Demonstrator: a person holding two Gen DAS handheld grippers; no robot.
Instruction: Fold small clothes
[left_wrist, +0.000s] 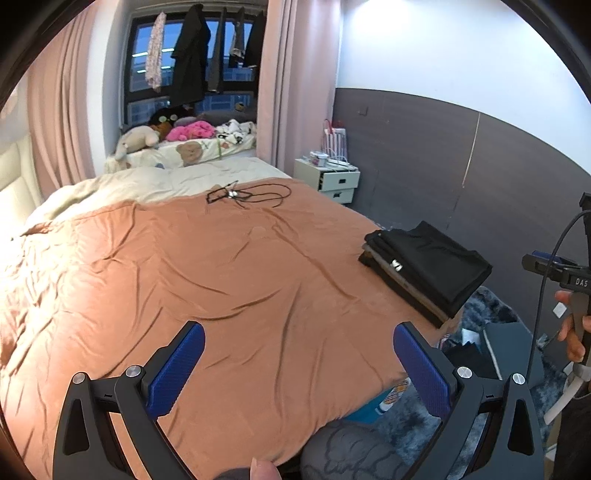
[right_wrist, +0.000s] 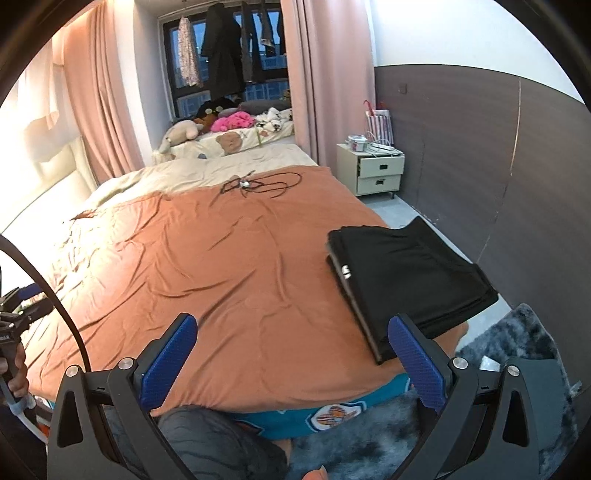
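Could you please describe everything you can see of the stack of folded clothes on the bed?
The stack of folded clothes is mostly black fabric, with grey-brown layers showing at its edges and a small white tag on one side. It lies flat and squared on the orange bedspread at the bed's right edge, partly overhanging. Neither hand-held gripper touches it.

One stack of folded clothes (right_wrist: 410, 280) on the bed, top piece black (can't count the layers exactly). One tangled black cord (right_wrist: 258, 186). One nightstand (right_wrist: 378, 171) with two drawers. Two grippers: left gripper (left_wrist: 299, 365), right gripper (right_wrist: 291, 360). One striped gift bag (right_wrist: 380, 123).
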